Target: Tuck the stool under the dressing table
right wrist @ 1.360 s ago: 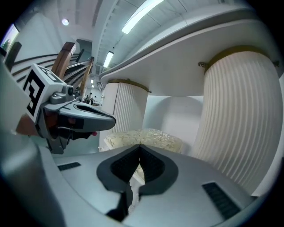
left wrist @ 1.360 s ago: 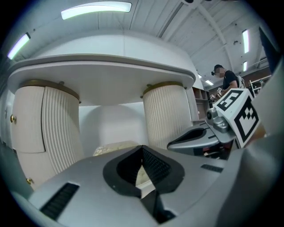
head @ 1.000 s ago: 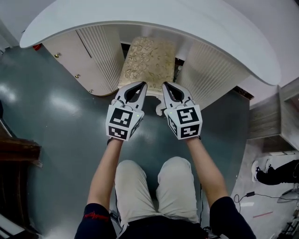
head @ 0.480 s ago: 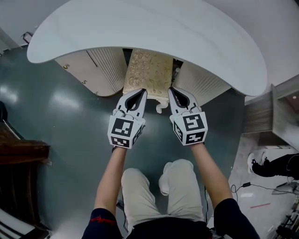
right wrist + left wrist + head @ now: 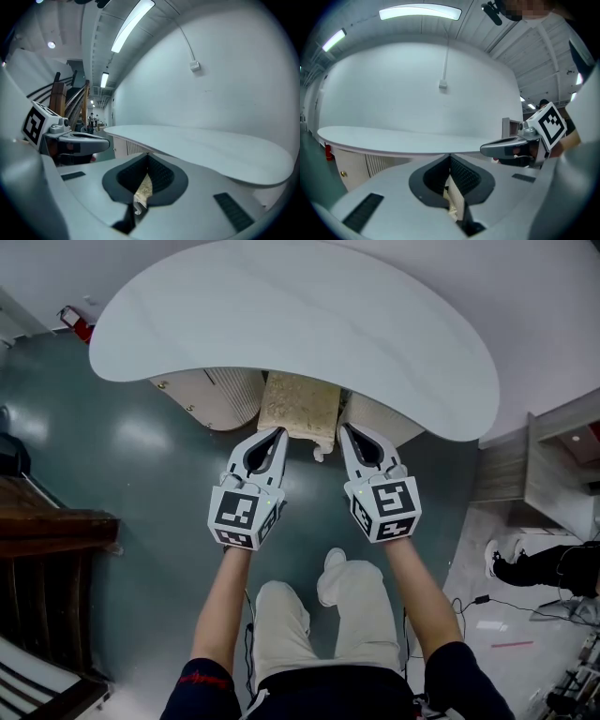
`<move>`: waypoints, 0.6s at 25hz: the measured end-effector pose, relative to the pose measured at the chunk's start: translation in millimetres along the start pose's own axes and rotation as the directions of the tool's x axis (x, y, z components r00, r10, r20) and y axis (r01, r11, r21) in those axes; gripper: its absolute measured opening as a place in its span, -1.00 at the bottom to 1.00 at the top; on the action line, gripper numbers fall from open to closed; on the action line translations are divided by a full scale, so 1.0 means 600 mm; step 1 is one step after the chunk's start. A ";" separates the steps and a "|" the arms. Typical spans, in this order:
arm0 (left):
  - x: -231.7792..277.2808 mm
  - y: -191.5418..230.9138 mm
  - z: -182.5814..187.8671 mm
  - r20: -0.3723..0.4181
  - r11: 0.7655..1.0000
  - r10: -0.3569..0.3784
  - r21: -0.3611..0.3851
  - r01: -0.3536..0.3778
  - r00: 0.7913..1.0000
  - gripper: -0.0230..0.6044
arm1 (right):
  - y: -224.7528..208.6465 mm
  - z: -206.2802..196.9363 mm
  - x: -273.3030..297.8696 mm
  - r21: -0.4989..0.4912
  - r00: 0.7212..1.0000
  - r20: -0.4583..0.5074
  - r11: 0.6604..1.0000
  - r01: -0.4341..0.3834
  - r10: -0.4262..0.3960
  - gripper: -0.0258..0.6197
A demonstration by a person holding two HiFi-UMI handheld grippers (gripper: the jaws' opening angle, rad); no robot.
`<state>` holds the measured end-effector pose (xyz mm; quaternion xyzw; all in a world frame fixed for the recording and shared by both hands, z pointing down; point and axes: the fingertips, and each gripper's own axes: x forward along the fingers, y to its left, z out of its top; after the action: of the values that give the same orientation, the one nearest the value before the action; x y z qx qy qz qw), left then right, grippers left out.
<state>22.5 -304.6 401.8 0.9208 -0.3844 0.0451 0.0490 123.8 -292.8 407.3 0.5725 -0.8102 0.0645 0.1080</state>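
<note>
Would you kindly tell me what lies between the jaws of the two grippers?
In the head view, the near edge of the stool shows between the left gripper and the right gripper. Below it there is only bare dark floor.

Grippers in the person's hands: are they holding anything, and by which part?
Nothing is held. The left gripper and right gripper both have jaws closed together with nothing between them; the stool sits ungripped, partly under the dressing table.

Wide desk top [image 5: 309, 324] overhanging the kneehole, stool [image 5: 300, 404] filling the gap between left pedestal [image 5: 220, 395] and right pedestal [image 5: 375, 416], grey-green floor [image 5: 131, 456] lying open before the desk, dark wooden furniture [image 5: 52, 531] crowding the far left edge.
</note>
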 end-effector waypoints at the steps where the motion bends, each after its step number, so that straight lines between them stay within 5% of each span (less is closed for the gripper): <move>1: -0.011 -0.004 0.020 -0.003 1.000 0.001 0.007 -0.001 1.000 -0.88 | 0.005 0.018 -0.011 -0.002 1.000 -0.004 1.000 0.000 0.000 -0.87; 15: -0.159 -0.084 0.300 -0.028 1.000 -0.010 -0.002 0.010 1.000 -0.87 | 0.069 0.281 -0.188 0.024 1.000 -0.006 1.000 -0.014 0.014 -0.87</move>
<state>-0.1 -224.9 208.9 0.9218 -0.3793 0.0573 0.0554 104.2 -214.3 217.0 0.5681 -0.8129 0.0766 0.1032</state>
